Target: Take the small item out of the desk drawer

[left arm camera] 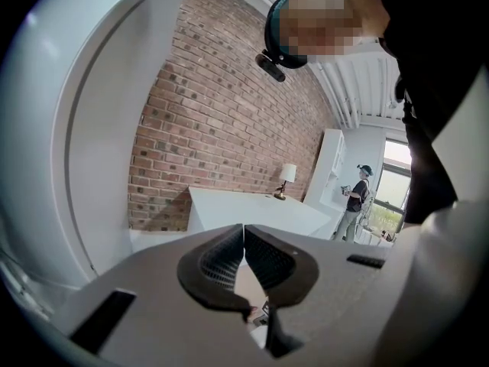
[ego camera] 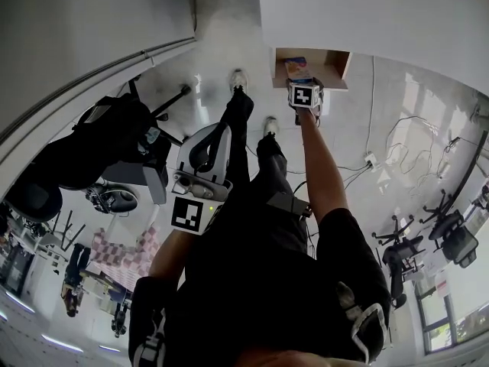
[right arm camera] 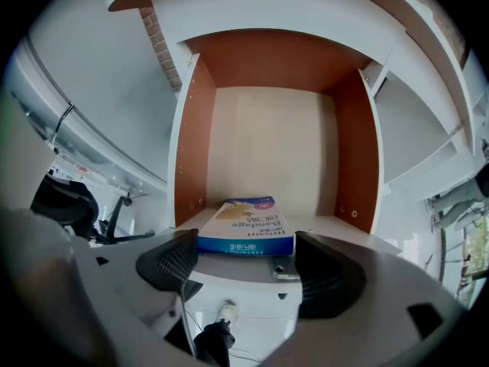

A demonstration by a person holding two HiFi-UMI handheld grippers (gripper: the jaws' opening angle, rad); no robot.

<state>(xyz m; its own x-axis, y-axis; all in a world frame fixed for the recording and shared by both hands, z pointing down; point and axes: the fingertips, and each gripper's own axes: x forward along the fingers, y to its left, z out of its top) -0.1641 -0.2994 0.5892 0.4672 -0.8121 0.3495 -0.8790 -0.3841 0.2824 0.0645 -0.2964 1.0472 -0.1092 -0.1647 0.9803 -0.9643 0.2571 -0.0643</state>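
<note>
Blue-fronted box [right arm camera: 246,239] shows lettering only in the right gripper view.

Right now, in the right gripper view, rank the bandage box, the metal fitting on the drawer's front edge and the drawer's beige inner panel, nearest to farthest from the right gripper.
1. Metal fitting: low centre, just ahead of the open right gripper.
2. Bandage box: centre, right behind the fitting.
3. Beige inner panel: deepest, behind the box.

blue and cream box [right arm camera: 246,226] in orange-brown drawer [right arm camera: 192,144] (white front edge)
</note>
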